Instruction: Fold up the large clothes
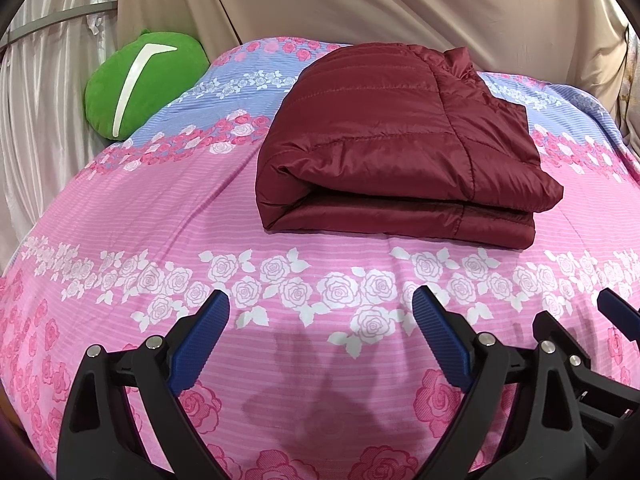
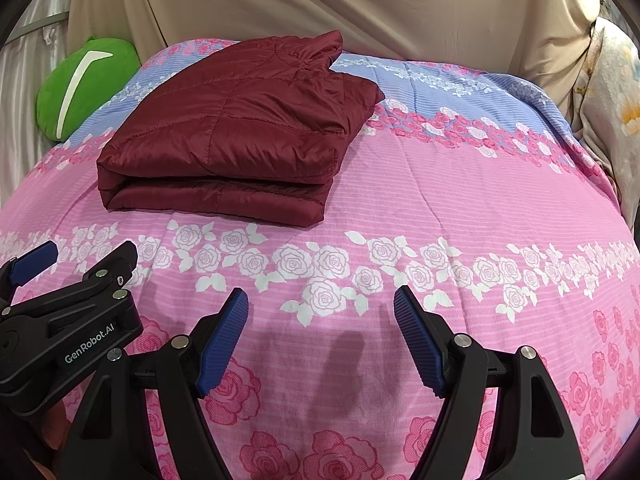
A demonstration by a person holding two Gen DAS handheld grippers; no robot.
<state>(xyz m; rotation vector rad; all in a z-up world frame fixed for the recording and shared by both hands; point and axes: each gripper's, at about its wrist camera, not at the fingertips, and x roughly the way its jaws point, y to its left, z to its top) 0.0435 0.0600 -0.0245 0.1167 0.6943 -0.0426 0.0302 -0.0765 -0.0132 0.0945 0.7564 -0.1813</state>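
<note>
A dark red quilted jacket (image 1: 400, 140) lies folded into a thick rectangle on the pink flowered bedspread (image 1: 160, 208). It also shows in the right wrist view (image 2: 232, 136), left of centre. My left gripper (image 1: 320, 300) is open and empty, held above the bedspread in front of the jacket, apart from it. My right gripper (image 2: 320, 296) is open and empty, close to the right of the left gripper, in front of the jacket's right end. The left gripper's body shows at the left edge of the right wrist view (image 2: 68, 320).
A green plush cushion (image 1: 140, 84) lies at the bed's far left corner, also in the right wrist view (image 2: 80, 84). Beige drapes (image 1: 360, 0) hang behind the bed. A flowered cloth (image 2: 616, 96) hangs at the far right. The bedspread (image 2: 440, 184) lies flat right of the jacket.
</note>
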